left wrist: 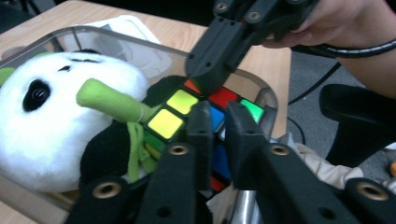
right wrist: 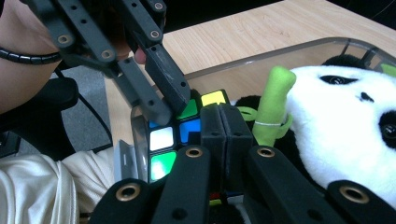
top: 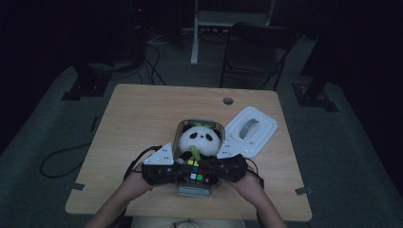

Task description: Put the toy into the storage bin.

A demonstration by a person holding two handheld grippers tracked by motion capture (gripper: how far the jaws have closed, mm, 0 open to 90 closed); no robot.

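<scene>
Over the clear box (top: 183, 127), both nearly closed hand-held grippers (left wrist: 218, 122) (right wrist: 226, 122) press the puzzle cube (top: 196, 171).

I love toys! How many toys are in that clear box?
2: a plush panda fills the far part of the clear box, and a puzzle cube sits at the near end under both grippers. More could hide underneath.

- left claw (left wrist: 219, 126): matte black jaws, brass-ringed screw holes, grey three-cornered top plate
- right claw (right wrist: 226, 128): same black build, foam-like pads
- black ribbed cable trailing from each
</scene>
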